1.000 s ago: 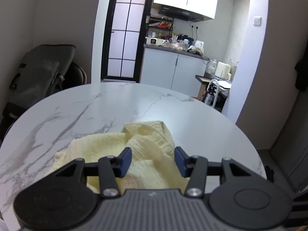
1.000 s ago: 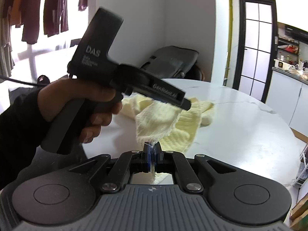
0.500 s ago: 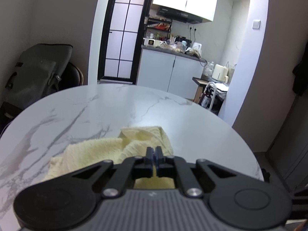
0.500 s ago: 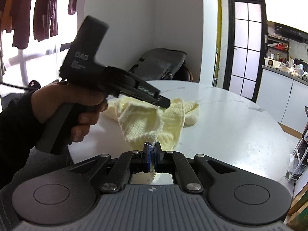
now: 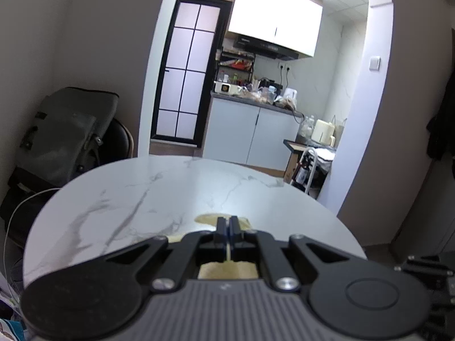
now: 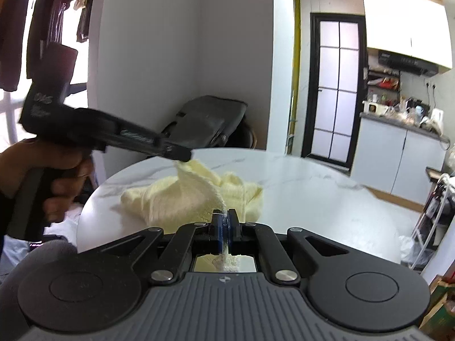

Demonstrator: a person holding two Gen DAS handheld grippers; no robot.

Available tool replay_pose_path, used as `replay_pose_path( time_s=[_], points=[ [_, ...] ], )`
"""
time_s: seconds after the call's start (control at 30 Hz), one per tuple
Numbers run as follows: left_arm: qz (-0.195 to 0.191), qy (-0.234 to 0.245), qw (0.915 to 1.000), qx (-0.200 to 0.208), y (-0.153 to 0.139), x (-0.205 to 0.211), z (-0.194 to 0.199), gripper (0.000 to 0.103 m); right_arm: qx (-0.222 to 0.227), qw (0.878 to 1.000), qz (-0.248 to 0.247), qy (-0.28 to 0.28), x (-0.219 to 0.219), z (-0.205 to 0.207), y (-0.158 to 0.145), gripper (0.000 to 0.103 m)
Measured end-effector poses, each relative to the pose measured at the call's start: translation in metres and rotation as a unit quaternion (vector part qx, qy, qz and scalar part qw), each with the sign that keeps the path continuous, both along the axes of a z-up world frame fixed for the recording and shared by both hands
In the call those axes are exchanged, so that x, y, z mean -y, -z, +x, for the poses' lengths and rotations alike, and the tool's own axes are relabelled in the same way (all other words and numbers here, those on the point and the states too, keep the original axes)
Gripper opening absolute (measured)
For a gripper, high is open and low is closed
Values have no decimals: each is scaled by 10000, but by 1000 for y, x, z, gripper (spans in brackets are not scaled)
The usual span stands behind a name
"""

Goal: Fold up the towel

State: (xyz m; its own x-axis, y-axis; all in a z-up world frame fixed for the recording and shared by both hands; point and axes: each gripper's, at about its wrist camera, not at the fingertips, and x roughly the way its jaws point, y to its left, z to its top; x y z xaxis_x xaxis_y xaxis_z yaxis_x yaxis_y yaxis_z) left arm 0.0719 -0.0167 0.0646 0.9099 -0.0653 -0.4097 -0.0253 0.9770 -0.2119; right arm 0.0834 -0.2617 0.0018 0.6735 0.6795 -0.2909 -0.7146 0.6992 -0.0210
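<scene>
The soft, pale yellow cloth towel (image 6: 187, 199) lies in a crumpled heap on the round white marble table (image 6: 312, 199). The right gripper (image 6: 224, 224) is pinched tight on one edge of it. The left gripper (image 5: 227, 227) is pinched tight on another bit, which shows as a thin yellow strip between its black fingers. In the right wrist view, that left gripper lifts a peak of towel off the table.

The towel looks light and floppy. It will sag and bunch up, so it is best held by two corners and pulled flat. The table looks smooth, so the towel may slide.

Behind are a dark bag on a chair (image 5: 71, 130), a glass door with black bars (image 5: 184, 71) and kitchen cupboards (image 5: 250, 133).
</scene>
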Motion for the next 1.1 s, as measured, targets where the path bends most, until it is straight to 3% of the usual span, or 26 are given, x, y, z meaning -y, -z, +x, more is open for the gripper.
replay_pose_path(
  time_s=[0.3,0.5,0.63,0.9,0.97,1.07,1.1],
  points=[
    [-20,-29,9991,431,-34,-5,-16,2,579,9981,118,189,-10,0,-41,4],
    [-64,17,9989,467,-34,-8,-28,2,820,9964,125,190,-18,0,-59,4],
    [-47,21,9994,329,-24,-14,-31,2,784,9968,-15,131,-27,1,-53,4],
    [27,82,10000,40,-6,-22,-25,3,284,9993,-193,173,-36,14,-26,6],
    [65,108,9999,-35,-1,-22,-22,8,136,9994,-225,214,-37,21,-21,7],
    [92,121,9998,-148,7,-22,-17,10,15,9993,-309,215,-39,30,-18,19],
    [94,118,9997,-179,9,-23,-17,11,-14,9993,-318,204,-39,32,-17,34]
  ],
)
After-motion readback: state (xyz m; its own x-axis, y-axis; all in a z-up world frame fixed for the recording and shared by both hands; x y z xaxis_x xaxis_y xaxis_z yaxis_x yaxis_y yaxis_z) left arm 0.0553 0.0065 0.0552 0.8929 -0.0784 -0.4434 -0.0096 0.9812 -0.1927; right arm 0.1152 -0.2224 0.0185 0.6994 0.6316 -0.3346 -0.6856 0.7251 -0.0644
